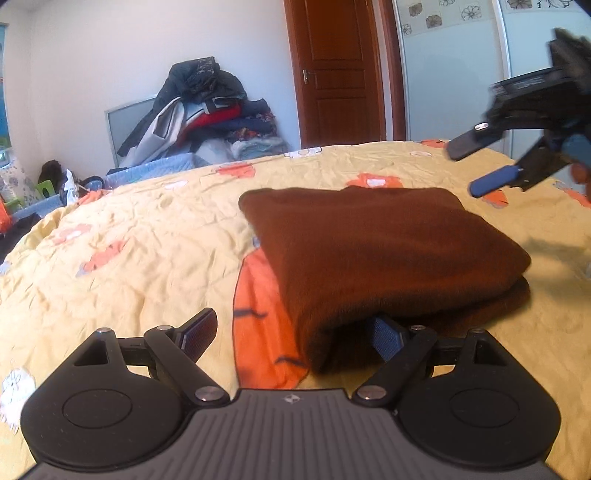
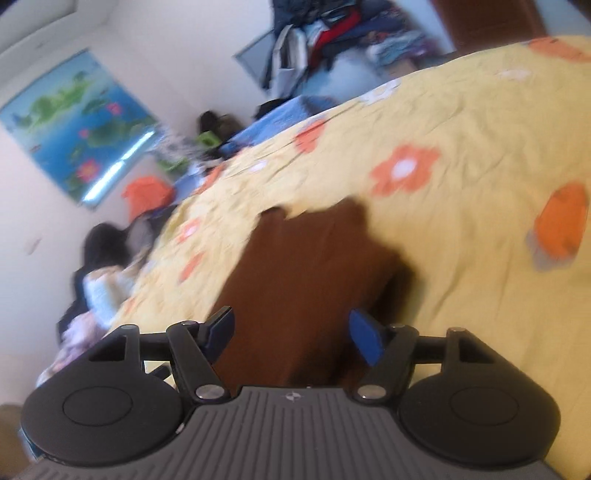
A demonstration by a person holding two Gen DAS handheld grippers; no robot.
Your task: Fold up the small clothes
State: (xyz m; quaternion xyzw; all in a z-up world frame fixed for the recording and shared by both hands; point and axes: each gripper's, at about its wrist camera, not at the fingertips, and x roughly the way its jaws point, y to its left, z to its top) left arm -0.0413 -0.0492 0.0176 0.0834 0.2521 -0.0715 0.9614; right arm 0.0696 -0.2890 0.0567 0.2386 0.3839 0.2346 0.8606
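While the brown garment lies folded, keep both wide-spread claws, left gripper and right gripper, low, smoothing toward 12 o'clock.

Folded brown garment on bed; left hand-held gripper spread wide — right hand-held gripper gaping above.

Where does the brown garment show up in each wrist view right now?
Left wrist: the folded brown garment lies centre-right on the yellow bedspread, its near edge over one finger of the left gripper.
Right wrist: brown garment low in the centre, beyond the open right gripper.
Shared landmark: the clothes pile against the far wall.
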